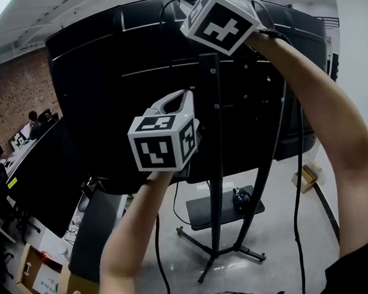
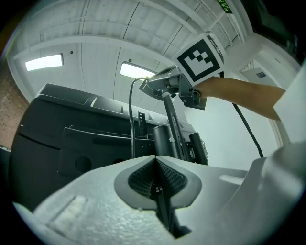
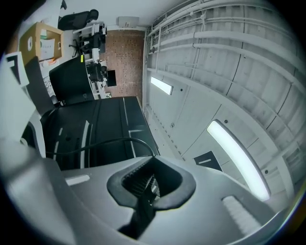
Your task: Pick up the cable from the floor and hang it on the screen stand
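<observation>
The right gripper [image 3: 154,160] has its jaws pressed together on the black cable [image 3: 110,142], which leaves the jaw tips and arches away over the top edge of the large dark screen [image 1: 95,86]. The left gripper [image 2: 155,157], held lower, has its jaws closed too, with nothing clearly between them; the cable drops past just behind its tip. Both grippers are raised on bare arms against the back of the screen, the right near the top of the black stand pole [image 1: 213,148], the left beside the pole's middle. Below, black cable lengths hang toward the pale glossy floor [image 1: 268,231].
</observation>
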Demonstrator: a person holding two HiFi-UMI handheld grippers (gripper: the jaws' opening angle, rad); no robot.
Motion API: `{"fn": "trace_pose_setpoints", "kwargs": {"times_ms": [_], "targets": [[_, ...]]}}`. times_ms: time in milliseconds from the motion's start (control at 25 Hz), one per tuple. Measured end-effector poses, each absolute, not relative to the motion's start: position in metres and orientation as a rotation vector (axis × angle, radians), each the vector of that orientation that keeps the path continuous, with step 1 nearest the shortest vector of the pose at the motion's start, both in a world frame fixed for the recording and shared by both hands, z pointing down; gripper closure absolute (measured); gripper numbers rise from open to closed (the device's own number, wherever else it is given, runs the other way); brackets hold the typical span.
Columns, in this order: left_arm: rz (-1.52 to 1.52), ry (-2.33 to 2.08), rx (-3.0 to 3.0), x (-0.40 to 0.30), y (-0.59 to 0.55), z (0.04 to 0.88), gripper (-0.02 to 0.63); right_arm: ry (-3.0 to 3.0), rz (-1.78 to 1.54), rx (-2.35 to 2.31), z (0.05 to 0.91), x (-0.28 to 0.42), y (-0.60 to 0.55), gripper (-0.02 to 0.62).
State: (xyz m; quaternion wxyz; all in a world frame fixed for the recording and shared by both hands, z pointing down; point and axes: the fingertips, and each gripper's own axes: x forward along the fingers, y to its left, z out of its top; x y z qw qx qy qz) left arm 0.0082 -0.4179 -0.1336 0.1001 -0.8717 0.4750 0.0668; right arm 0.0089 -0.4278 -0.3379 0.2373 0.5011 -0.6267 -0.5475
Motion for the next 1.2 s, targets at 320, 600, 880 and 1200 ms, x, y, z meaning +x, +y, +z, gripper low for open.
{"fn": "trace_pose_setpoints", "kwargs": {"times_ms": [320, 600, 880, 1200], "targets": [[0.227, 1.311, -2.583, 0.011, -0.433, -0.162, 0.609, -1.382, -1.502, 1.52, -0.384, 0.03, -0.46, 0.58], [0.238, 1.281, -2.6, 0.015, -0.445, -0.179, 0.609, -1.288, -1.433, 1.601, -0.401, 0.06, -0.474, 0.581], [0.236, 1.245, -2.58, 0.027, -0.439, -0.192, 0.609, -1.231, -1.397, 1.653, -0.405, 0.1, -0.477, 0.581], [0.222, 1.285, -2.551, 0.043, -0.434, -0.198, 0.609, -1.199, -1.363, 1.716, -0.408, 0.152, -0.477, 0.583]]}}
